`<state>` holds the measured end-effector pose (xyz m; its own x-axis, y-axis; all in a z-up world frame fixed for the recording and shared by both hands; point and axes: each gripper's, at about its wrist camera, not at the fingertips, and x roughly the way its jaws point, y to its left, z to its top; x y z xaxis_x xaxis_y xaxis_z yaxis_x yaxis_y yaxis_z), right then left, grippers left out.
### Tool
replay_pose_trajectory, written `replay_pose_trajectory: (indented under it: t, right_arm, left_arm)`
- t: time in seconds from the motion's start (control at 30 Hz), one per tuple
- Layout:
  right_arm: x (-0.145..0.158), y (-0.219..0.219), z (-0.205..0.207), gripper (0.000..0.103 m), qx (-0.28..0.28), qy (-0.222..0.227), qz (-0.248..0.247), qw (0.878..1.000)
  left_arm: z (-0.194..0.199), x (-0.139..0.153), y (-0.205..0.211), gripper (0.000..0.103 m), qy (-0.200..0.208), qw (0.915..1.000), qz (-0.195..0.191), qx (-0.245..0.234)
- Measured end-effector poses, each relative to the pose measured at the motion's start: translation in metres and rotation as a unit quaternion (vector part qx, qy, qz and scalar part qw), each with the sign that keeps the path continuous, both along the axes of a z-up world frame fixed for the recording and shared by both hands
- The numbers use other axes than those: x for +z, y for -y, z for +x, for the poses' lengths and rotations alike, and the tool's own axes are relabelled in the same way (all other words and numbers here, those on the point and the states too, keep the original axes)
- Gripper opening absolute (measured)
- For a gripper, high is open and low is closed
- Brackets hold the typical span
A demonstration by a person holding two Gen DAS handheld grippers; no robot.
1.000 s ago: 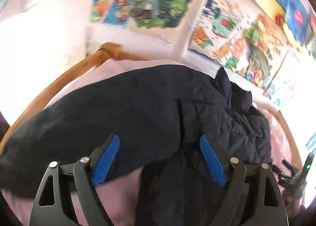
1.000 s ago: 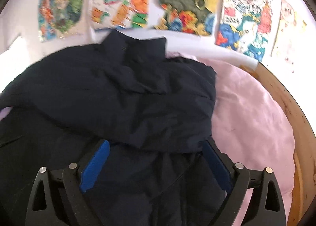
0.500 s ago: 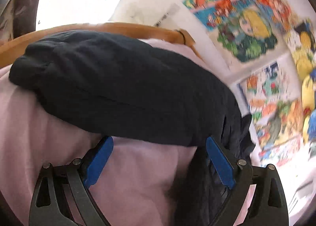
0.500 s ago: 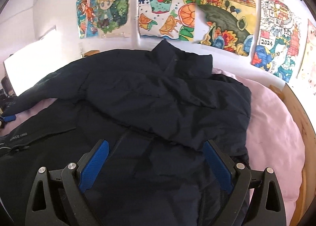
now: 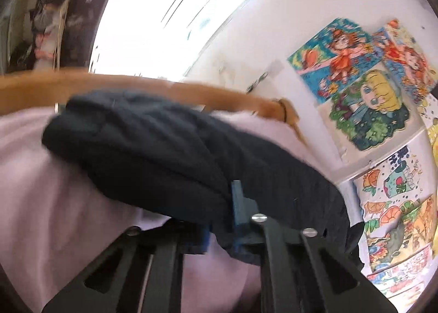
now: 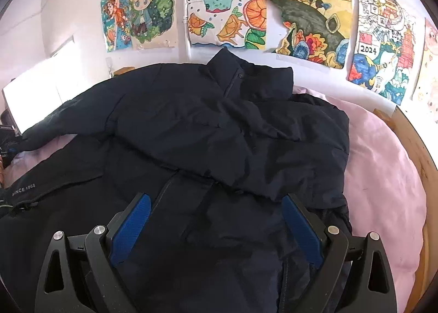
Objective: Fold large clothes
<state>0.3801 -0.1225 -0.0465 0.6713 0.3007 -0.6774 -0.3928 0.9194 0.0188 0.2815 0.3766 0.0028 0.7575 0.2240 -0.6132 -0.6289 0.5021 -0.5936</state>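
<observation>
A large dark navy padded jacket (image 6: pixel 208 132) lies spread on a pink bed cover (image 6: pixel 383 176), collar toward the wall, its right sleeve folded across the chest. My right gripper (image 6: pixel 216 220) is open and empty, hovering over the jacket's lower front. In the left wrist view the jacket's left sleeve (image 5: pixel 153 154) stretches over the pink cover (image 5: pixel 54 203) toward the wooden rail. My left gripper (image 5: pixel 221 220) is shut on the sleeve, with fabric bunched between its blue pads.
A wooden bed rail (image 5: pixel 164 91) runs behind the sleeve, and another rail (image 6: pixel 421 154) edges the bed at right. Colourful drawings (image 6: pixel 219 6) cover the wall behind the bed. A bright window (image 5: pixel 169 20) is at the left.
My left gripper has closed on the jacket's left sleeve; it was open half a second ago. The right gripper stays open and has drawn back slightly.
</observation>
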Motion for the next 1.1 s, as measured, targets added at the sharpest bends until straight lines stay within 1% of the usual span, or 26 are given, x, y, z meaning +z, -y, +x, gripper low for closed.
replay_pose_trajectory:
  t: [0.07,0.13,0.2,0.23,0.27,0.3,0.4,0.43,0.47,0.5,0.53,0.57,0.6,0.63,0.67,0.7,0.8,0.83,0.9,0.93,0.97,1.0,1.03,1.07,1.1]
  right_arm:
    - [0.001,0.003,0.001,0.097,-0.005,0.001,0.004,1.0]
    - [0.003,0.006,0.002,0.097,-0.009,0.004,0.006,1.0]
    - [0.007,0.012,0.003,0.097,-0.018,0.011,0.008,1.0]
    - [0.009,0.015,0.004,0.097,-0.023,0.014,0.009,1.0]
    - [0.011,0.018,0.005,0.097,-0.03,0.016,0.011,0.999]
    - [0.014,0.022,0.006,0.097,-0.037,0.018,0.014,0.999]
    - [0.02,0.038,0.01,0.097,-0.062,0.025,0.021,0.998]
    - [0.022,0.044,0.012,0.097,-0.072,0.028,0.023,0.997]
    - [0.024,0.049,0.013,0.097,-0.08,0.029,0.026,0.996]
    - [0.026,0.058,0.016,0.097,-0.092,0.031,0.03,0.995]
    - [0.028,0.065,0.017,0.097,-0.104,0.034,0.033,0.993]
    - [0.029,0.07,0.019,0.097,-0.113,0.036,0.034,0.992]
    - [0.03,0.078,0.02,0.097,-0.125,0.037,0.037,0.991]
    - [0.031,0.084,0.022,0.097,-0.133,0.038,0.039,0.99]
    - [0.031,0.094,0.024,0.097,-0.146,0.04,0.044,0.987]
    - [0.031,0.101,0.025,0.097,-0.156,0.041,0.047,0.986]
    - [0.031,0.12,0.029,0.097,-0.184,0.042,0.054,0.98]
    - [0.03,0.127,0.03,0.097,-0.194,0.042,0.056,0.979]
    - [0.027,0.142,0.033,0.097,-0.215,0.041,0.064,0.974]
    - [0.025,0.149,0.034,0.097,-0.225,0.039,0.068,0.971]
    - [0.024,0.155,0.035,0.097,-0.233,0.037,0.071,0.969]
    - [0.021,0.161,0.036,0.097,-0.241,0.035,0.075,0.967]
    - [0.018,0.168,0.038,0.097,-0.25,0.033,0.079,0.964]
    - [0.015,0.172,0.038,0.097,-0.255,0.031,0.081,0.963]
    - [0.011,0.176,0.039,0.097,-0.258,0.028,0.084,0.962]
  left_arm:
    - [0.004,0.019,0.01,0.004,0.014,0.9988,0.046,-0.007]
    - [0.015,0.044,0.023,0.003,0.034,0.9946,0.096,-0.021]
    - [0.026,0.073,0.039,0.003,0.058,0.9864,0.148,-0.042]
    - [0.034,0.092,0.054,0.003,0.076,0.9786,0.181,-0.062]
    - [0.042,0.106,0.066,0.003,0.087,0.9722,0.202,-0.08]
    - [0.049,0.119,0.079,0.003,0.097,0.9646,0.223,-0.101]
    - [0.076,0.156,0.134,0.003,0.122,0.934,0.289,-0.172]
    - [0.087,0.167,0.16,0.003,0.129,0.9176,0.318,-0.201]
    - [0.092,0.172,0.179,0.003,0.134,0.9059,0.336,-0.22]
    - [0.098,0.177,0.205,0.003,0.141,0.8909,0.355,-0.245]
    - [0.105,0.18,0.226,0.003,0.145,0.8793,0.365,-0.268]
    - [0.113,0.18,0.244,0.003,0.147,0.8706,0.37,-0.289]
    - [0.12,0.179,0.266,0.003,0.147,0.8593,0.376,-0.314]
    - [0.131,0.177,0.278,0.003,0.146,0.8529,0.378,-0.33]
    - [0.139,0.174,0.298,0.003,0.145,0.8426,0.379,-0.354]
    - [0.144,0.17,0.312,0.003,0.143,0.8344,0.379,-0.374]
    - [0.164,0.151,0.36,0.003,0.128,0.8034,0.382,-0.438]
    - [0.17,0.142,0.377,0.003,0.117,0.7902,0.387,-0.461]
    - [0.178,0.128,0.401,0.003,0.101,0.7726,0.391,-0.49]
    - [0.185,0.115,0.414,0.003,0.09,0.76,0.386,-0.515]
    - [0.19,0.105,0.423,0.003,0.079,0.7513,0.38,-0.534]
    - [0.199,0.09,0.434,0.004,0.058,0.7388,0.368,-0.562]
    - [0.204,0.079,0.444,0.004,0.041,0.7305,0.359,-0.579]
    - [0.208,0.068,0.451,0.006,0.028,0.7244,0.35,-0.593]
    - [0.214,0.053,0.458,0.009,0.011,0.7112,0.338,-0.616]
